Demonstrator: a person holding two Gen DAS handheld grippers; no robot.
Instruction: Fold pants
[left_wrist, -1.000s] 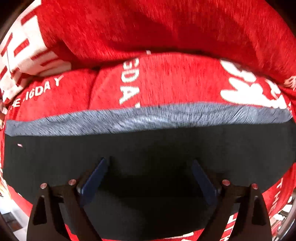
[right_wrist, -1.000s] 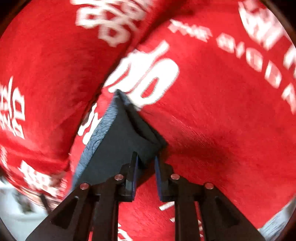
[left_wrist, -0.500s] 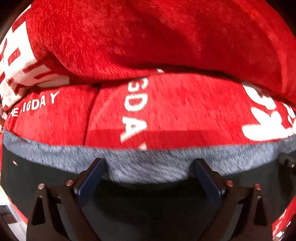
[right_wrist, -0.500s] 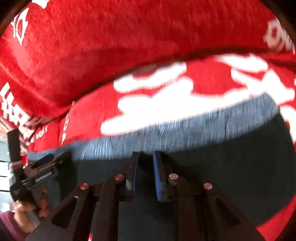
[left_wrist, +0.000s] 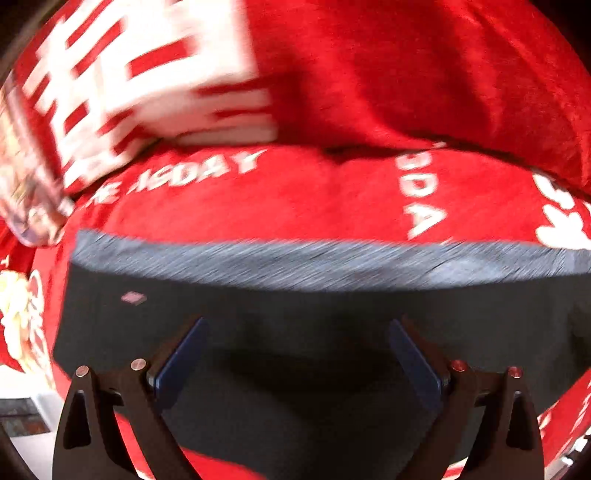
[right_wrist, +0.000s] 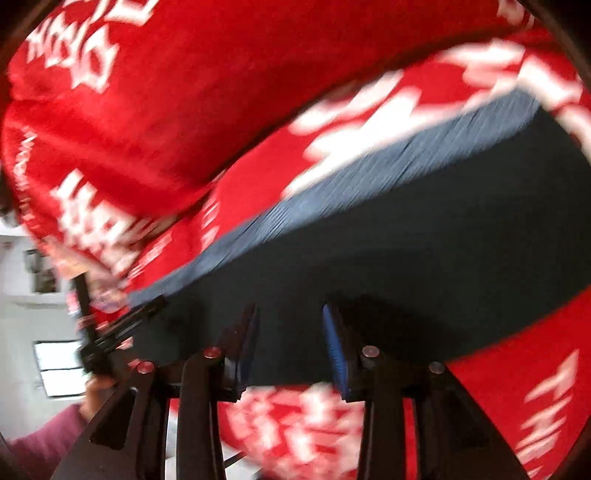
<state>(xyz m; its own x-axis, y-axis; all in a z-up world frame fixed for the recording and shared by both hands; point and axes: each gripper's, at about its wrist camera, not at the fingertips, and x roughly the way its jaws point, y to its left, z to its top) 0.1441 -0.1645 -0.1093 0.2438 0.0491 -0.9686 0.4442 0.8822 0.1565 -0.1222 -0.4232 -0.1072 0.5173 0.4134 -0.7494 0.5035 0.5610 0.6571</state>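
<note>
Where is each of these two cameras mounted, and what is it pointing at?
Left wrist view: sits on the left gripper, looking along its wide-open fingers at the dark pants lying on a red printed cloth.
Right wrist view: sits on the right gripper, fingers parted, facing the same pants; the person's left hand holding the other gripper shows at the left edge.
Shared: the pants' grey waistband and the red cloth.

One pants (left_wrist: 295, 332) (dark) — two grippers (left_wrist: 295, 354) (right_wrist: 290, 343).
</note>
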